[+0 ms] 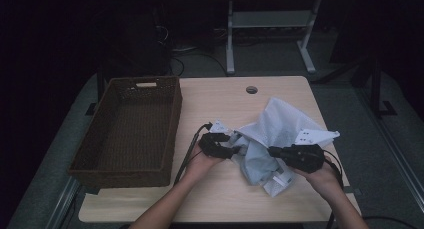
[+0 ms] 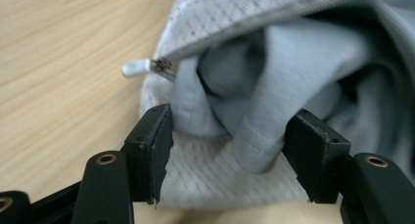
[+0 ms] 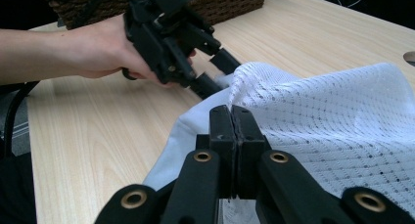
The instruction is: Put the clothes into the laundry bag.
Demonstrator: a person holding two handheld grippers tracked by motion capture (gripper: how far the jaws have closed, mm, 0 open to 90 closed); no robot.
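- Mesh laundry bag (image 1: pixel 280 139) – pale grey-white, crumpled – lies on the right half of the wooden table (image 1: pixel 235 194), in front of the person and well apart from the basket.
- Grey garment (image 2: pixel 274 87) sits bunched inside the bag's mouth; in the left gripper view its folds bulge out under the zipper edge.
- Zipper pull (image 2: pixel 139 67), small and pale, sticks out at the bag's opening, just above the table surface.
- Left gripper (image 1: pixel 220 148) is at the bag's left edge, held in the left hand (image 1: pixel 202 161). Its jaws stand apart with a hemmed fold of the garment and the mesh between them; the left pad (image 2: pixel 156 145) is just at the cloth, the right one looks a shade clear of it. No squeeze visible – jaws parted, nothing pinched.
- Right gripper (image 3: pixel 230 119) is clamped tight on a ridge of the bag's mesh; in its own view the two jaws meet with the white netting pulled up into a peak between them.
- In the high view the right gripper is near the middle of the bag, carried by the right hand (image 1: pixel 322 176), pointing left toward the other gripper.
- Wicker basket (image 1: pixel 170 124) – dark brown, rectangular, with a handle slot in its far wall – stands on the left part of the table.
- Cable grommet hole (image 1: pixel 251 89) sits near the table's far edge.
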